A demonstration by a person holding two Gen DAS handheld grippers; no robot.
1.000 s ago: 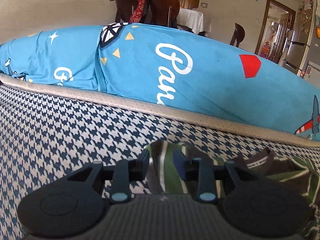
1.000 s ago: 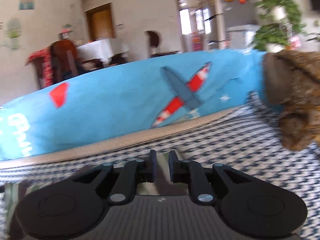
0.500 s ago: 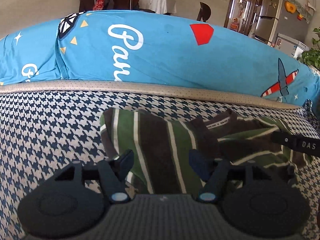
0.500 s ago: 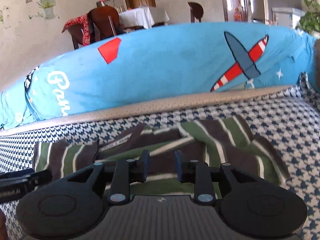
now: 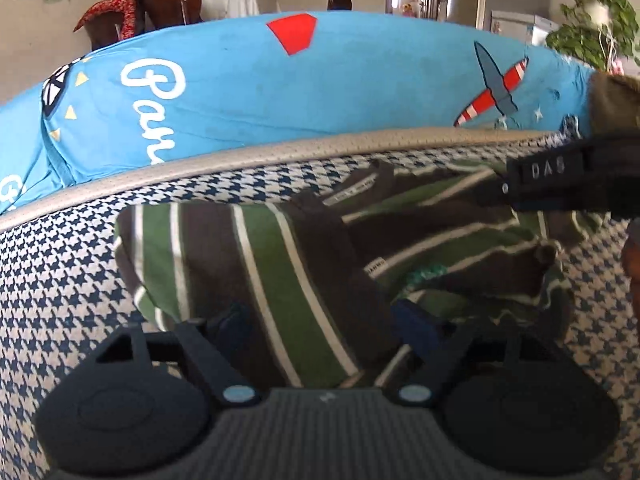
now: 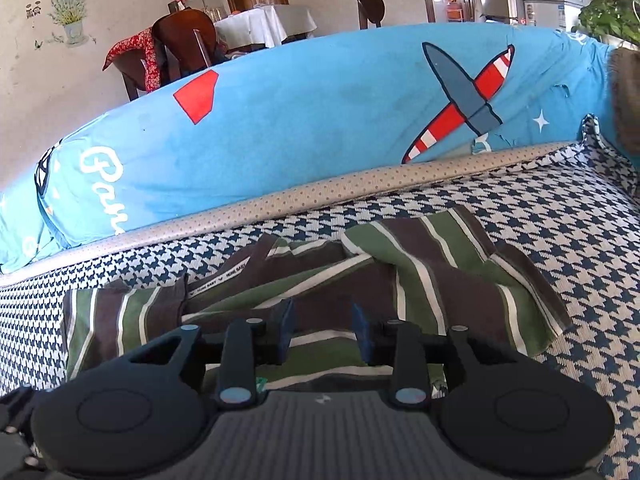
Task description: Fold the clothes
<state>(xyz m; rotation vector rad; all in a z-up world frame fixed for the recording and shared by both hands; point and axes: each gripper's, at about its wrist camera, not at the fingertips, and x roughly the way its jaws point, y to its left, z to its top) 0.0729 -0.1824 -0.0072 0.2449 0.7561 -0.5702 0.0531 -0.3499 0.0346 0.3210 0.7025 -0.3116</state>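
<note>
A houndstooth-covered sofa seat [image 6: 560,240] fills the lower half of both wrist views, backed by a long blue cushion [image 6: 320,120] printed with an aeroplane and white lettering; beyond it stand a dining table and chairs. On the seat lies the task's one visible garment, a green-and-brown striped shirt [image 6: 440,264], spread crosswise just in front of the beige piping at the cushion's foot. Both sleeve ends appear turned inward over the body, the left one lying flat, the right one rumpled and overlapping at an angle, and the collar band with its printed tape shows between them. By that reading the side folds are made but untidy, and the lengthwise fold that would bring the shirt to a compact packet seems not yet done; no finished pile is in view.

The left gripper [image 5: 324,324] hangs low over the shirt's left portion, jaws spread wide with nothing between them. The right gripper [image 6: 322,326] hovers above the middle of the shirt, jaws apart at a moderate width and likewise empty; its black body crosses the right edge of the left wrist view.
</note>
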